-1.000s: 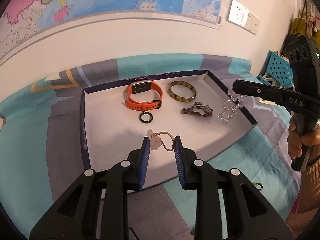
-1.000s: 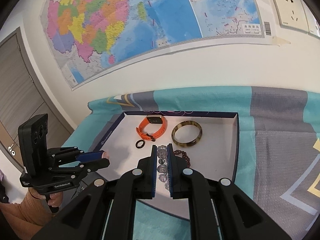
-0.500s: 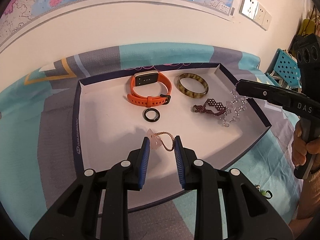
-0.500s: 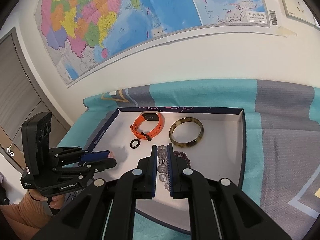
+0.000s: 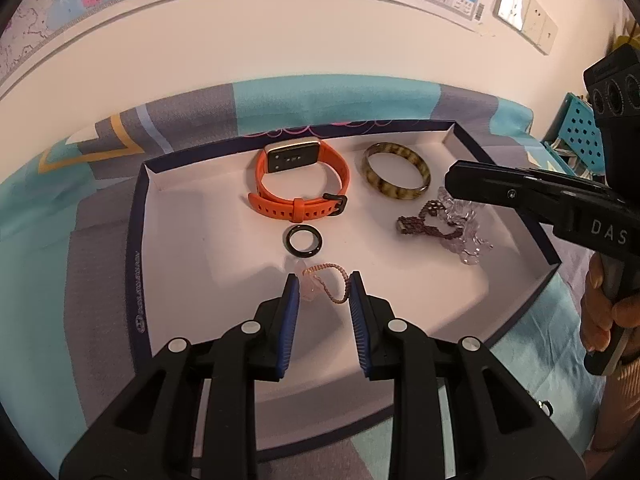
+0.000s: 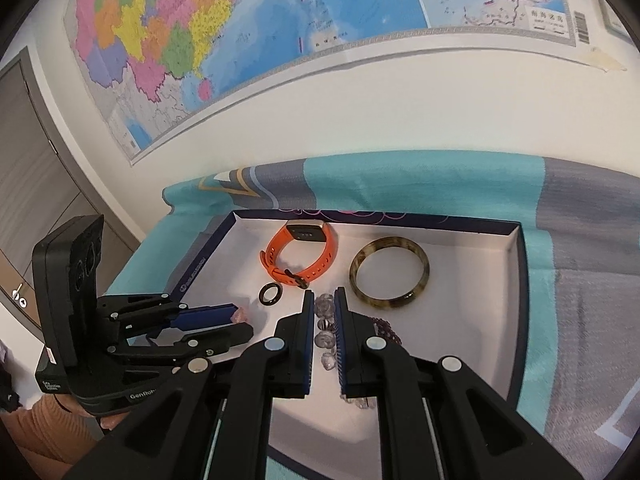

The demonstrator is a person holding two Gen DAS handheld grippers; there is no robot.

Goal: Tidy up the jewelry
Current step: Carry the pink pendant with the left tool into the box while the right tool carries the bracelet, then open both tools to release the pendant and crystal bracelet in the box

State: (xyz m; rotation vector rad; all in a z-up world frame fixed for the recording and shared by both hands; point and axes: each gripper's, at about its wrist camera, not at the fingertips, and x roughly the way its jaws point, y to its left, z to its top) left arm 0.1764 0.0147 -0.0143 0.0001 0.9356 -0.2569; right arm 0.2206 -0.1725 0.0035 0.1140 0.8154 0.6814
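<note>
We see home room: big coloured map (image 6: 248, 40) on white wall, wall sockets (image 5: 524, 20), grey door (image 6: 28, 184), patterned teal-grey cloth (image 6: 420, 188) over surface, jewelry in shallow box (image 6: 516, 264).

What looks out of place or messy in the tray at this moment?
Little stands out. The orange watch, mottled bangle and black ring lie apart in the tray. Only the clear bead bracelet, clamped by the right hand-held gripper, hangs down onto the dark purple bracelet, overlapping it.

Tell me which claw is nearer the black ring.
Left. The left claw hangs just in front of the black ring; the right claw sits farther off, over the clear bead bracelet.
</note>
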